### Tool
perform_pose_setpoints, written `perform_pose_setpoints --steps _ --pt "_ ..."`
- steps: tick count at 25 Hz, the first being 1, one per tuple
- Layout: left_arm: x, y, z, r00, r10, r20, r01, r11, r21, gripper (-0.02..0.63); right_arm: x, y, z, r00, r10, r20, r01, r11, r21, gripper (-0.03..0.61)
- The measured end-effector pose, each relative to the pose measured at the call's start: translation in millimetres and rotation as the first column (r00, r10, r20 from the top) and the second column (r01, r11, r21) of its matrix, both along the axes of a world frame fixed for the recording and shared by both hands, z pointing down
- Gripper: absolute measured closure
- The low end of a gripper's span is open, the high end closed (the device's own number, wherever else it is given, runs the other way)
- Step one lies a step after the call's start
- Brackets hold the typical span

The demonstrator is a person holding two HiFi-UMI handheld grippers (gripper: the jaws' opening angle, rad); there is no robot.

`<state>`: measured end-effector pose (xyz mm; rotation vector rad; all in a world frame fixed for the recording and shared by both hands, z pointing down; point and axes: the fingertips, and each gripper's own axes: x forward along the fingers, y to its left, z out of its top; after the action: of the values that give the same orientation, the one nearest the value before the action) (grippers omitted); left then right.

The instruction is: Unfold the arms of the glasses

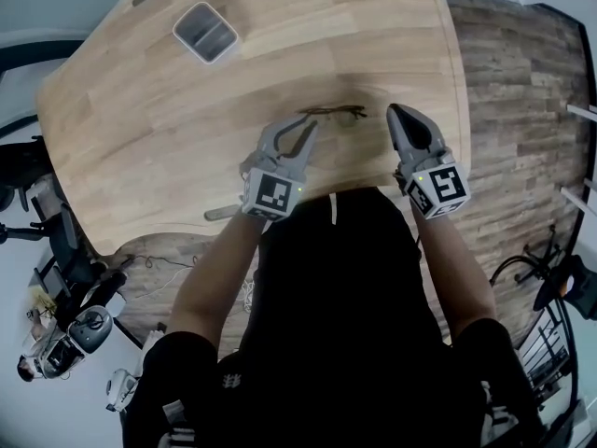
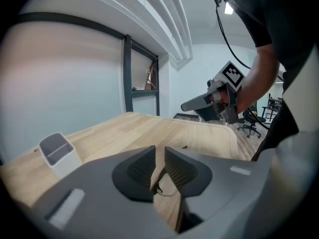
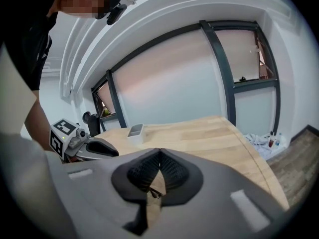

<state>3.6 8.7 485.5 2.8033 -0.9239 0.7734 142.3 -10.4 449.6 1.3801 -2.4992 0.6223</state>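
1. The glasses [image 1: 333, 113] lie flat on the wooden table [image 1: 280, 54], a bit above the middle of the head view. They have a thin dark frame. I cannot tell if their arms are folded in.
2. The left gripper [image 1: 310, 124] points up the picture at the left end of the glasses, very close to it. Its jaws are a little way apart and grip nothing. In the left gripper view [image 2: 159, 151] a bit of the dark frame [image 2: 160, 188] shows through the gap, lying on the table past the jaws.
3. The right gripper [image 1: 394, 110] is just right of the glasses, not touching them. Its jaws are closed tip to tip, with nothing between them. In the right gripper view [image 3: 159, 152] a small dark piece of the glasses [image 3: 152, 193] shows under the closed tips.
4. Each gripper sees the other one across the table [image 2: 188, 105] [image 3: 112, 152].
5. A small white box [image 1: 205, 33] with an open top stands in the upper left of the head view, far from the glasses.
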Motion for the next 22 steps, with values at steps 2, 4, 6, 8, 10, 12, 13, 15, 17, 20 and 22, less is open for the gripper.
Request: perform_pose_setpoints --steps 2,4,6,8,10,12,13,15,17,20,22 --pt "2.5 -0.3 10.3 1.000 0.005 0.016 -0.004 1.000 -0.027 0.545 -4.4 1.1 3.6 1.000 -0.014 0.005 0.014 1.000 -0.008 0.578" --pt "7.0 1.8 21.3 0.999 0.027 0.028 -0.026 0.999 -0.044 0.529 -11.2 4.5 5.9 0.999 -0.035 0.020 0.035 0.999 -0.015 0.578" --pt "11.8 1.9 33.8 0.998 0.047 0.049 -0.045 0.997 -0.058 0.518 -15.3 8.2 11.2 0.998 -0.048 0.035 0.049 0.998 -0.026 0.578" --pt "14.6 -1.6 46.1 0.996 0.045 0.072 -0.040 0.997 -0.062 0.505 -13.1 10.7 22.0 0.998 -0.049 0.027 0.051 0.998 -0.047 0.578" --pt "17.5 -3.5 53.5 0.996 0.036 0.082 -0.031 0.998 -0.063 0.488 -8.4 13.3 31.5 0.999 -0.038 0.026 0.040 0.997 -0.066 0.578" --pt "21.4 -1.8 59.2 0.995 0.046 0.092 -0.039 0.996 -0.078 0.489 -4.3 15.1 36.7 0.999 -0.029 0.025 0.031 0.996 -0.078 0.578" --pt "23.4 -1.3 60.7 0.994 0.052 0.095 -0.044 0.995 -0.087 0.488 -3.1 15.1 37.7 0.999 -0.028 0.024 0.029 0.996 -0.079 0.578" --pt "25.7 -1.7 62.8 0.994 0.057 0.096 -0.047 0.994 -0.103 0.489 -1.4 13.5 37.8 0.999 -0.025 0.024 0.027 0.997 -0.076 0.578" --pt "26.1 -1.8 68.9 0.993 0.059 0.099 -0.048 0.993 -0.108 0.489 2.2 11.5 37.5 1.000 -0.019 0.024 0.021 0.997 -0.072 0.578" --pt "30.5 -0.6 75.0 0.992 0.067 0.103 -0.055 0.992 -0.111 0.494 11.5 11.5 38.7 1.000 -0.002 0.021 0.004 0.997 -0.074 0.578" --pt "33.4 -0.7 76.6 0.993 0.067 0.095 -0.055 0.991 -0.120 0.502 16.1 11.6 40.1 1.000 0.009 0.019 -0.007 0.997 -0.079 0.578"
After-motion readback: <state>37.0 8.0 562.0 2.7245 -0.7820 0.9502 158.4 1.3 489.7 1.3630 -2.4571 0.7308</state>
